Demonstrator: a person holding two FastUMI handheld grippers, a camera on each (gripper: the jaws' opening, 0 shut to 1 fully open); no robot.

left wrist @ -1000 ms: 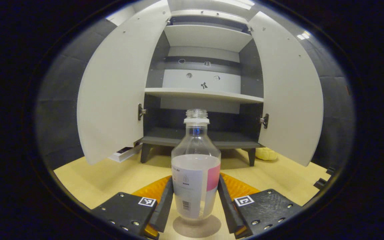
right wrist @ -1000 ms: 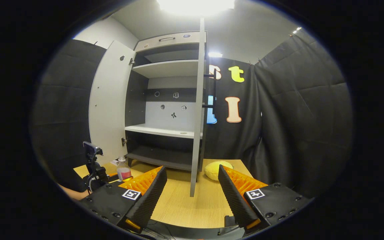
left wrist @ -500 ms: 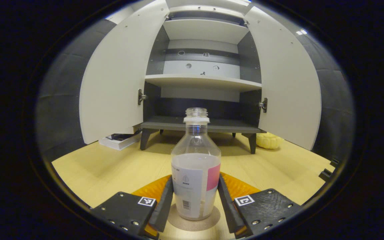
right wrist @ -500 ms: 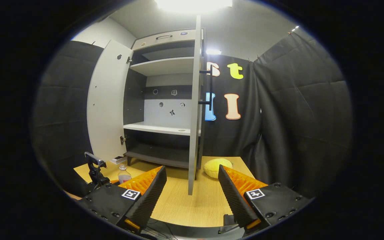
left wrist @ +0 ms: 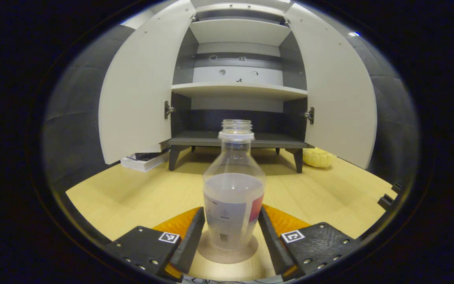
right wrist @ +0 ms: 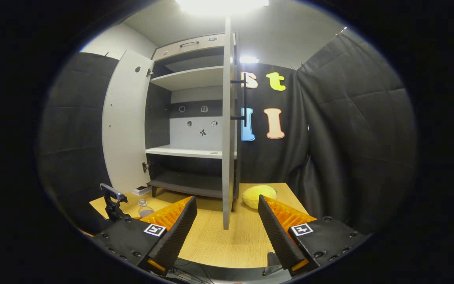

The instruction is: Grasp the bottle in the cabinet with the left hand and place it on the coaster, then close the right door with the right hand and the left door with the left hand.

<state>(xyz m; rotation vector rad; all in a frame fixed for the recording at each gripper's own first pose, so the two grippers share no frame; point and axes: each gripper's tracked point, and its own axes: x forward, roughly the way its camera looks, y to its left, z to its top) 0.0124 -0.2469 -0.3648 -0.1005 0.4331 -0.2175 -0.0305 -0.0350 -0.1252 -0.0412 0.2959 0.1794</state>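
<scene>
The left claw [left wrist: 230, 240] has its fingers standing on either side of the bottle [left wrist: 233, 189]; whether both still press the label I cannot tell. The bottle stands upright on the round coaster [left wrist: 227, 252] at 6 o'clock in the left gripper view. The right claw [right wrist: 227, 225] hangs spread apart over the pale wooden worktop [right wrist: 231, 236], gripping nothing.

Black padded cloth walls close in the booth. The cabinet [left wrist: 237, 79] stands on the worktop at 12 o'clock in the left gripper view, its left door [left wrist: 136, 90] and right door [left wrist: 339, 94] both swung wide. In the right gripper view the right door [right wrist: 227, 126] stands edge-on just ahead of the claw.

A yellow plush thing [left wrist: 318, 157] lies by the cabinet's right leg, and a flat book-like thing [left wrist: 144, 159] lies under the left door's corner.

The small marks on the cabinet's back panel are too tiny to make out.
</scene>
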